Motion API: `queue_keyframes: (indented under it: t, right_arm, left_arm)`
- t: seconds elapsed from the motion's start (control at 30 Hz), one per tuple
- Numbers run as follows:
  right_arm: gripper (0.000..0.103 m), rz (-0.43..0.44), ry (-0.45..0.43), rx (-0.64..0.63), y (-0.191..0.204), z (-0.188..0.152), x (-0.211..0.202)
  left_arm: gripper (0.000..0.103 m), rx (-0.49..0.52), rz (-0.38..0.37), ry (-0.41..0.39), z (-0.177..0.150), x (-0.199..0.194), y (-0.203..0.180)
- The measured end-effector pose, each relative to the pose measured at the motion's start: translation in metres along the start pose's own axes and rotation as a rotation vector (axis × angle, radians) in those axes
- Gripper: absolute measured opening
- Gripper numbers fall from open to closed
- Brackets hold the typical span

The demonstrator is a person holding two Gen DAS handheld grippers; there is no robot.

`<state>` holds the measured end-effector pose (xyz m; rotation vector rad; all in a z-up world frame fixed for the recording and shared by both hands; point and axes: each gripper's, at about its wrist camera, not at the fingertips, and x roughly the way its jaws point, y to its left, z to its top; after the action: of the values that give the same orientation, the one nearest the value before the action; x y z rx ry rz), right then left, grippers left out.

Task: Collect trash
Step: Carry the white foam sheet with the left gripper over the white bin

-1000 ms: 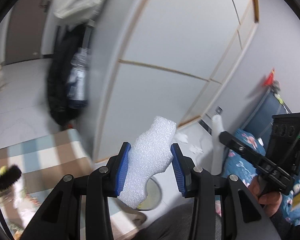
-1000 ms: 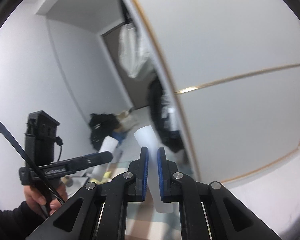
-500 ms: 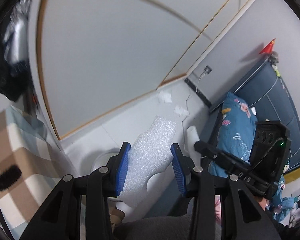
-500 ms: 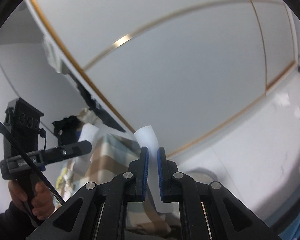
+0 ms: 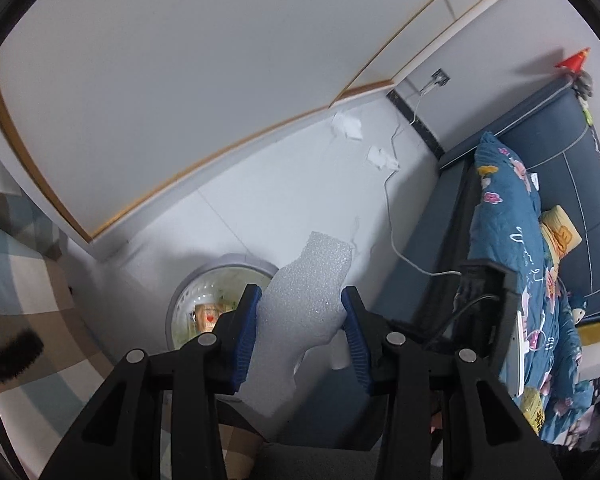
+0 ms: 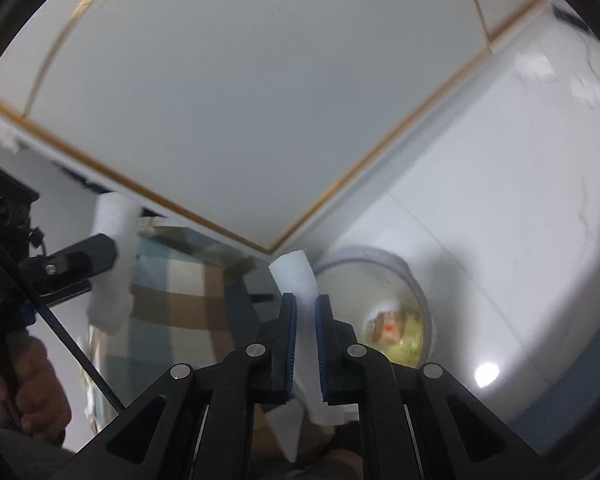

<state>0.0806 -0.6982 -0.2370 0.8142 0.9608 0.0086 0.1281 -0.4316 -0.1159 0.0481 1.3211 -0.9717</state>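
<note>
The left gripper is pinching a foam piece above the bin, while the right gripper is clamping a thin foam strip beside it.

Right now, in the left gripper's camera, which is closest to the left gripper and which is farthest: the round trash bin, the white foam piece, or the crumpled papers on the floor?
1. White foam piece: pinched between the left gripper fingers.
2. Round trash bin: on the floor just beyond, to the left.
3. Crumpled papers: farthest, up by the wardrobe's base.
</note>
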Motion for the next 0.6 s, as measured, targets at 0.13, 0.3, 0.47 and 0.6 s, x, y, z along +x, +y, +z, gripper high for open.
queue_keyframes:
  t: [0.13, 0.3, 0.47, 0.6]
  right_arm:
    - [0.015, -0.001, 0.052, 0.054, -0.015, -0.001, 0.03]
    - [0.016, 0.01, 0.141, 0.073, -0.03, -0.018, 0.059]
    - [0.016, -0.026, 0.183, 0.091, -0.039, -0.027, 0.07]
    - [0.022, -0.041, 0.138, 0.096, -0.046, -0.026, 0.053]
  left_arm:
    - [0.036, -0.049, -0.004, 0.036, 0.003, 0.015, 0.01]
    - [0.036, -0.069, 0.005, 0.072, 0.005, 0.031, 0.019]
    - [0.036, -0.099, 0.007, 0.13, 0.003, 0.047, 0.025]
    - [0.036, -0.113, 0.01, 0.175, 0.001, 0.06, 0.026]
